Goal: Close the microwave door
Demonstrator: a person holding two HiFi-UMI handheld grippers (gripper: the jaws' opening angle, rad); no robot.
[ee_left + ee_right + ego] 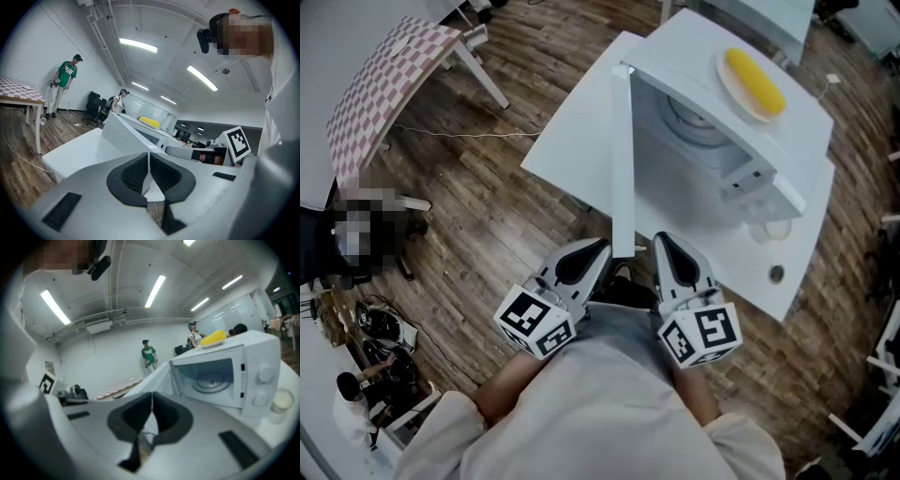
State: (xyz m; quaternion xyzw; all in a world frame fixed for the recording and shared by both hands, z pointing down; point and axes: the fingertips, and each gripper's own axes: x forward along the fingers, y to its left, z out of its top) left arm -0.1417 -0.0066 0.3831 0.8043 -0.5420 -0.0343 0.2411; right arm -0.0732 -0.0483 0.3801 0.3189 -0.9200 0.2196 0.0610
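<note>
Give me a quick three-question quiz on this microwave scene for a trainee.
1. True or false: the microwave door stands open.
2. What lies on the plate on top of the microwave? A: a yellow corn cob. B: a red cup. C: a spoon.
3. Fill in: the jaws of the left tool and the right tool are both ____ and hold nothing.

Key: 1 true; 2 A; 3 shut.
</note>
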